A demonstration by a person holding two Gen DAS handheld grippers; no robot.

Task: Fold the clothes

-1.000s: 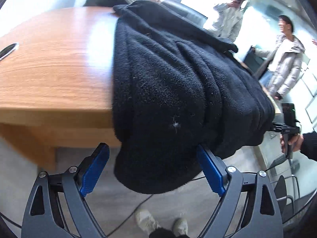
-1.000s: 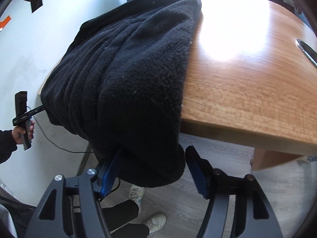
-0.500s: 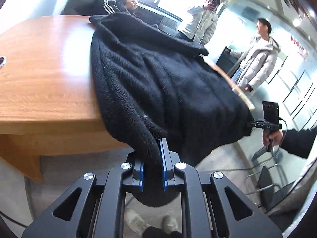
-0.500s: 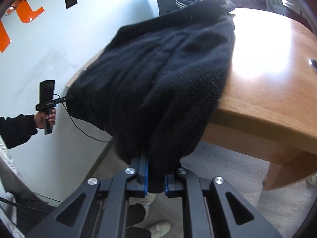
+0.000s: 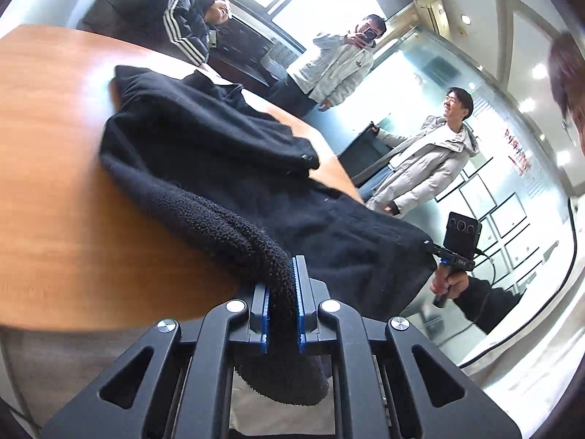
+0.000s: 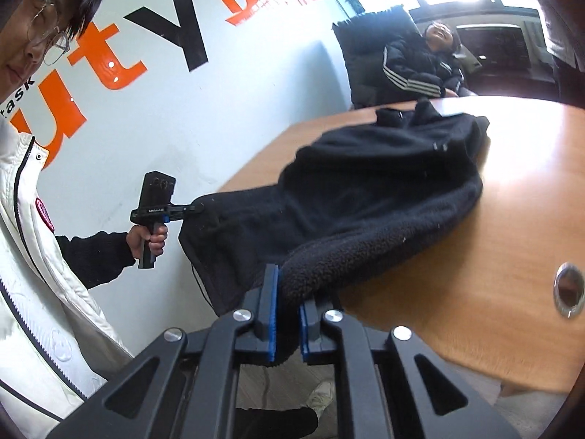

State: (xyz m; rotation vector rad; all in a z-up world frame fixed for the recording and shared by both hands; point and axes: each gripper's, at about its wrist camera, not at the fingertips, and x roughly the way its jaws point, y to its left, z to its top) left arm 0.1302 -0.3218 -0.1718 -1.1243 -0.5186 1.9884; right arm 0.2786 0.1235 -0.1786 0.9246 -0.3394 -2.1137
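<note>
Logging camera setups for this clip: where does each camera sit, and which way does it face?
Left wrist: on the left gripper, facing along its fingers across the wooden table; shows the right gripper in a hand.
Right wrist: on the right gripper, facing over the table toward an orange-lettered wall; shows the left gripper and a white jacket.
Shared: the black fleece garment, clamped by both.
</note>
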